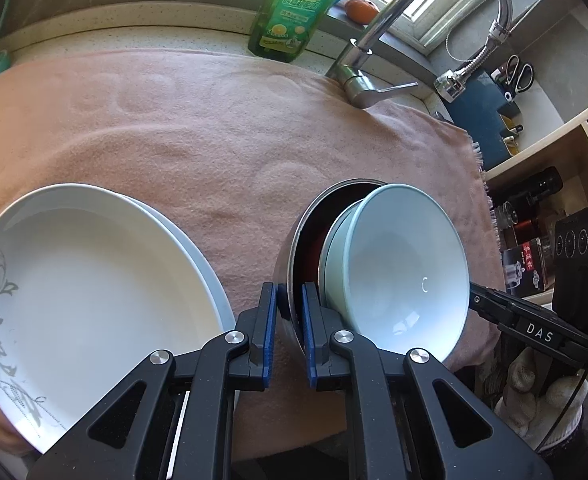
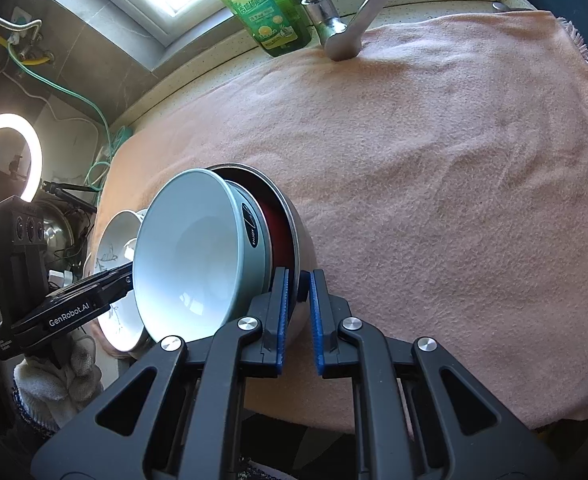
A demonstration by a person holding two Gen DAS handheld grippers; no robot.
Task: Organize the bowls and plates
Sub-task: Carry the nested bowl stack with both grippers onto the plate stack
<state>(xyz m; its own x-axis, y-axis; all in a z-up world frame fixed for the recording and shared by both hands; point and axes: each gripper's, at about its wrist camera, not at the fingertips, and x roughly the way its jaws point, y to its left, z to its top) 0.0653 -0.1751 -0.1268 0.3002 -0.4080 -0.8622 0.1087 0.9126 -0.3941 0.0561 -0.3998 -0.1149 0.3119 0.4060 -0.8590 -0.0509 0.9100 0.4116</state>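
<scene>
Left gripper [image 1: 289, 304]: sitting at lower centre of the left wrist view, its blue pads pinching the near rim of the steel bowl [image 1: 294, 248], one pad outside the wall and one inside.
Right gripper [image 2: 297, 292]: showing at lower centre of the right wrist view, likewise clamping the steel bowl's rim [image 2: 300, 240] between its pads, on the side opposite the left gripper.
Pale blue bowl [image 1: 406, 264]: nesting inside the steel bowl, tilting steeply on edge, at centre right of the left view and centre left of the right view [image 2: 189, 256].
Plates [image 1: 89, 292]: two white plates are lying stacked on the pink towel [image 1: 213, 128] at lower left of the left view, the top one bearing a grey leaf pattern.
Background: a green soap bottle [image 1: 294, 12] and a faucet [image 1: 378, 40] are standing at the upper edge.
Step in hand: by my reading, both grippers are holding the nested bowls together, either carrying or placing them.
Next move: it probably calls for levelling the bowls, lowering them onto the towel beside the plates, then spreading both grippers evenly.
Risk: the tilting blue bowl could be sliding out if one side lets go first.
</scene>
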